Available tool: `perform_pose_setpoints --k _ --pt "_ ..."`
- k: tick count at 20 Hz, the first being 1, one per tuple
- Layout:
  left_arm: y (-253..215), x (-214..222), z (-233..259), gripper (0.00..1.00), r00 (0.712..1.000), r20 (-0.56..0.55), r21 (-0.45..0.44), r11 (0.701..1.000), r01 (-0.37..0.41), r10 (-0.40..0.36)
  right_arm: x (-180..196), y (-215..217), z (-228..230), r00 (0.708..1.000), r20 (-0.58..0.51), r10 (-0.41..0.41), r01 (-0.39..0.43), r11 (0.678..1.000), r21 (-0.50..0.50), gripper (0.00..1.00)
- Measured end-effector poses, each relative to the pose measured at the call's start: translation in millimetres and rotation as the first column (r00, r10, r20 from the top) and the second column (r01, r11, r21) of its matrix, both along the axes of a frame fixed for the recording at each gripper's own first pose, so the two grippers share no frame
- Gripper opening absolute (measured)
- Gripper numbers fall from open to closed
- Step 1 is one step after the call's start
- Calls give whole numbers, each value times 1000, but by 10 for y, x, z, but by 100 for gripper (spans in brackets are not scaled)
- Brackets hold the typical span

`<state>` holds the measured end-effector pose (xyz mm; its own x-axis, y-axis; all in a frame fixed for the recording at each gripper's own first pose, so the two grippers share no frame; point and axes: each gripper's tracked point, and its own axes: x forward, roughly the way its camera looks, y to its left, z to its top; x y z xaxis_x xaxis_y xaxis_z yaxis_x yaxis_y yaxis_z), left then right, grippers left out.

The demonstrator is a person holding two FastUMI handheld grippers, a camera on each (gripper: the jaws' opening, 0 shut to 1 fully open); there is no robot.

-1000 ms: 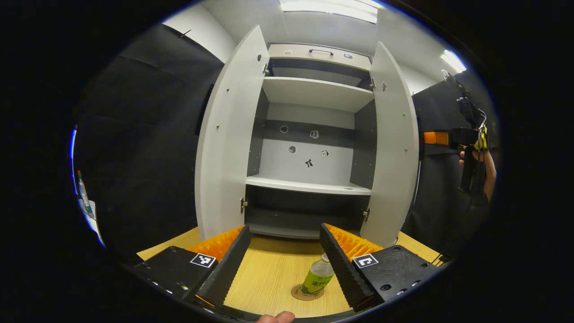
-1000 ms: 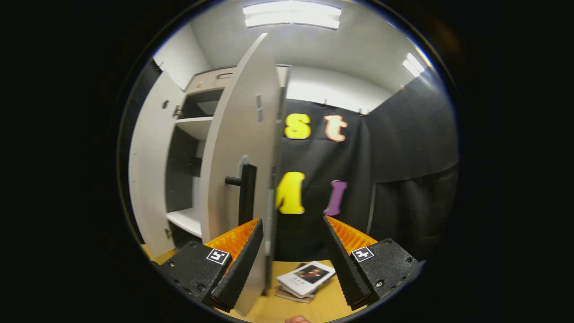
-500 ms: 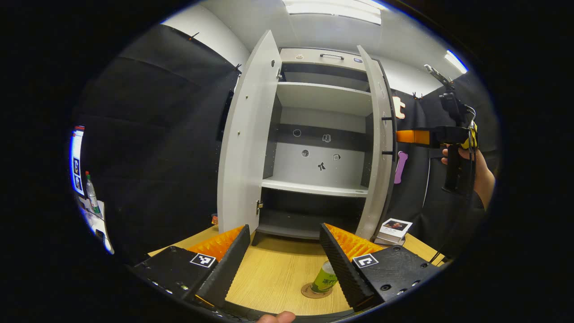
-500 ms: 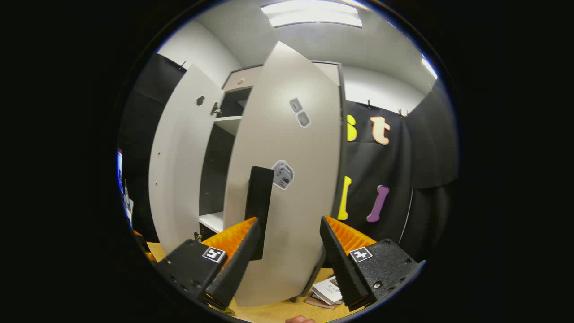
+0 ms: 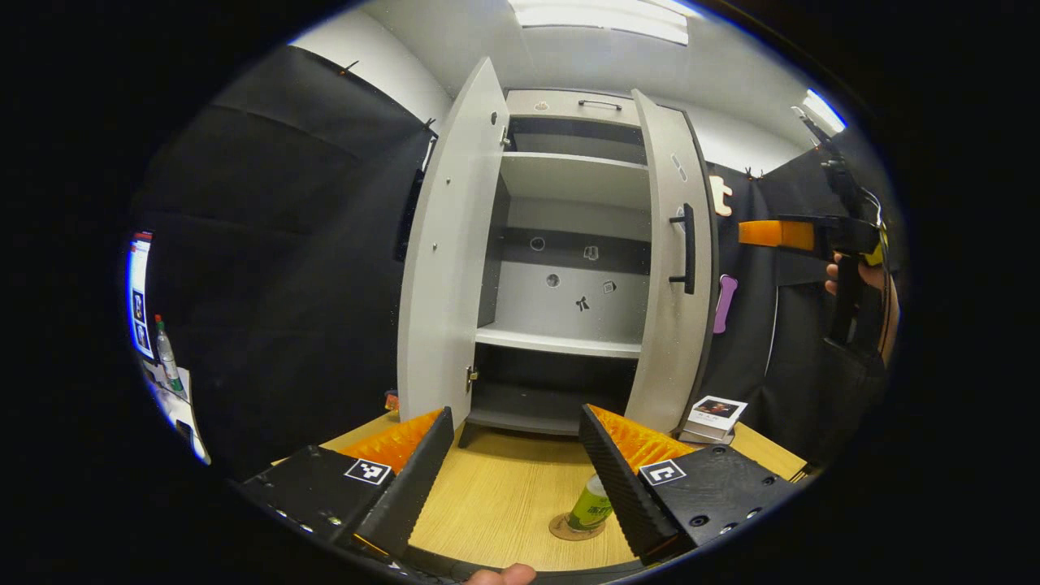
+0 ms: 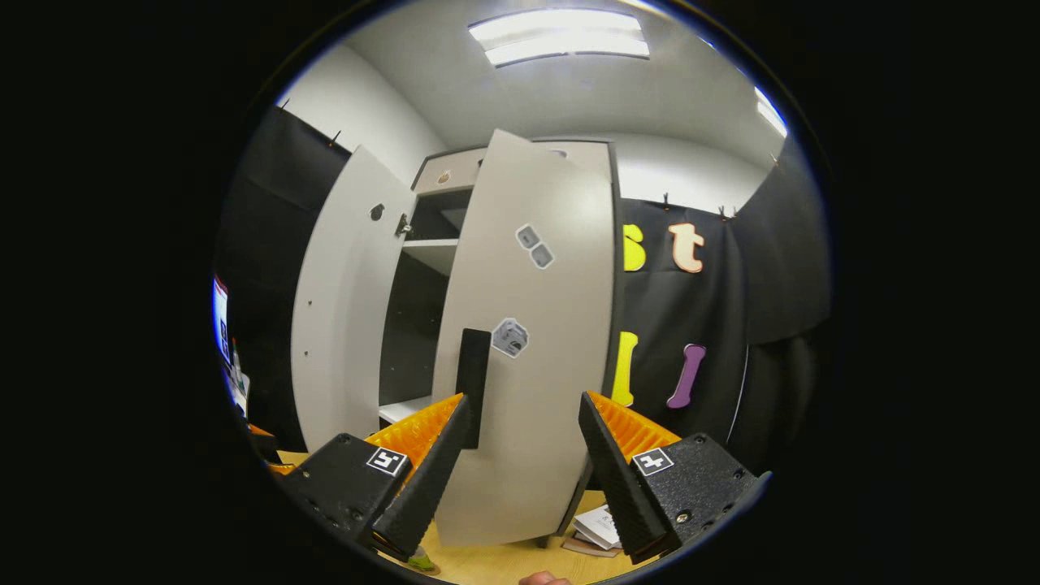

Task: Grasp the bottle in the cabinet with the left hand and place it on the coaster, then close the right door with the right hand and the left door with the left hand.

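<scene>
In the left gripper view a green bottle [image 5: 591,508] stands upright on a round brown coaster [image 5: 569,530] on the wooden table, partly behind the right finger of my left gripper [image 5: 513,479], which is open and holds nothing. The grey cabinet [image 5: 569,268] stands behind with its left door [image 5: 443,244] wide open and its right door [image 5: 674,276] swung partway in, its black handle [image 5: 688,248] showing. A hand holds my right gripper [image 5: 764,234] off to the right of that door. In the right gripper view my right gripper [image 6: 520,471] is open, facing the right door [image 6: 536,357] and its black handle [image 6: 473,374].
A small stack of books [image 5: 712,414] lies on the table at the cabinet's right foot, also seen as books [image 6: 600,530] in the right gripper view. The cabinet shelves [image 5: 561,341] are bare. At the far left edge stands a bottle [image 5: 165,351] beside a lit screen.
The right door has swung further toward shut, its outer face and handle now visible from the left. My right gripper has drawn back a little from the door. The left gripper stays put.
</scene>
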<state>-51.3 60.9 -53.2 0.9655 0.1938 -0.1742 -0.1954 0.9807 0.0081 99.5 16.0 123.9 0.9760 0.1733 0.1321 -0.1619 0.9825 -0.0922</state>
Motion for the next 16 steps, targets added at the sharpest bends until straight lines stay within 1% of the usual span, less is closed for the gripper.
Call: perform_pose_setpoints --k 1,3,6,8,9,10,12,14,15,16 --pt "-3 14 7 95 1000 4 -4 1000 0 0 -94 1 -89 1000 2 6 -6 1000 31 83" --pt "-127 66 -7 95 999 -3 -31 999 43 -44 -294 -29 -296 1000 -12 4 -4 997 73 83" --pt "-248 119 -19 95 997 -10 -45 996 79 -80 -552 -119 -632 999 -19 -37 38 995 96 83" --pt "-353 155 -34 95 993 -19 -42 992 115 -116 -662 -166 -1057 993 -101 -58 70 990 119 83" --pt "-410 161 -46 90 990 -28 -40 990 136 -137 -721 -196 -1236 988 -140 -66 84 988 130 83" --pt "-452 175 -33 95 988 -29 -36 988 153 -154 -777 -240 -1378 983 -165 -81 104 985 140 83" --pt "-462 218 13 95 987 -13 -25 987 160 -160 -866 -302 -1526 977 -187 -104 131 982 139 83" --pt "-503 219 34 95 984 -15 -41 984 174 -175 -920 -364 -1611 971 -207 -124 151 981 124 83" --pt "-432 201 105 95 989 -4 -62 987 146 -147 -949 -385 -1604 971 -207 -122 151 980 127 83" --pt "-300 206 284 100 994 38 -81 991 108 -106 -977 -392 -1577 972 -203 -116 145 981 132 83"
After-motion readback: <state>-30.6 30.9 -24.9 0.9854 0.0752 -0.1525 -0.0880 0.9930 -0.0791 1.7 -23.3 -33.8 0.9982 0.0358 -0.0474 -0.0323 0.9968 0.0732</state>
